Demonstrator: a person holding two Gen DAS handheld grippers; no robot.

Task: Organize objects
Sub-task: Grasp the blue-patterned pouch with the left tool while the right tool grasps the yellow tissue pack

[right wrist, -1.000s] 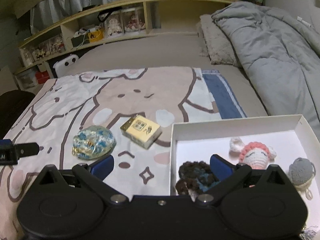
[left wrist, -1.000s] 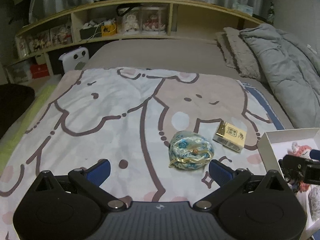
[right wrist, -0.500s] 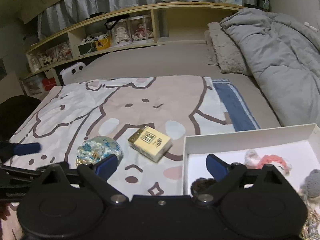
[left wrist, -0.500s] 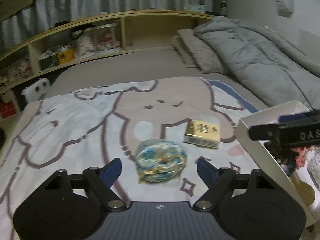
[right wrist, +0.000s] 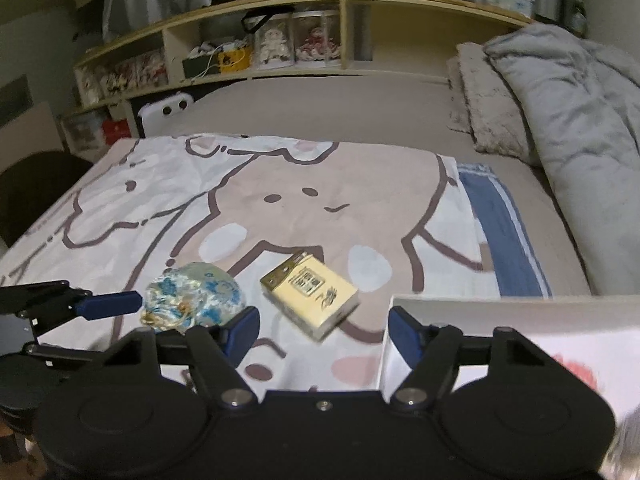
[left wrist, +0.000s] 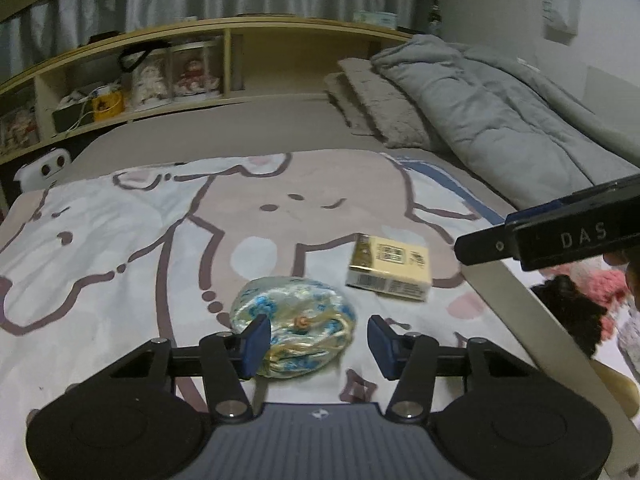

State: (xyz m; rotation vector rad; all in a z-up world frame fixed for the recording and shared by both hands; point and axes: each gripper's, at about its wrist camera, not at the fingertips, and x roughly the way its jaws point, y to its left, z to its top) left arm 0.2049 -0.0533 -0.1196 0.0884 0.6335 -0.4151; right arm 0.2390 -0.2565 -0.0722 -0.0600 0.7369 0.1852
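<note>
A blue-and-white silky pouch (left wrist: 294,322) lies on the cartoon bedspread (left wrist: 120,240). My left gripper (left wrist: 318,344) is open, its pads either side of the pouch's near end, not closed on it. A cream card box (left wrist: 390,268) lies just right of the pouch. It also shows in the right wrist view (right wrist: 310,296), with the pouch (right wrist: 192,300) to its left. My right gripper (right wrist: 324,332) is open and empty, just short of the card box. A white box (left wrist: 532,320) at the right holds a dark crochet toy (left wrist: 568,300) and a pink one (left wrist: 600,286).
A grey duvet (left wrist: 500,112) and pillows (left wrist: 380,100) lie along the bed's right side. A wooden shelf (left wrist: 200,40) with jars and clutter runs along the head of the bed. The white box's rim (right wrist: 500,308) stands by my right gripper's right finger.
My left gripper has moved forward and right so that its pads flank the pouch. My right gripper has drawn back left from over the white box toward the card box.
</note>
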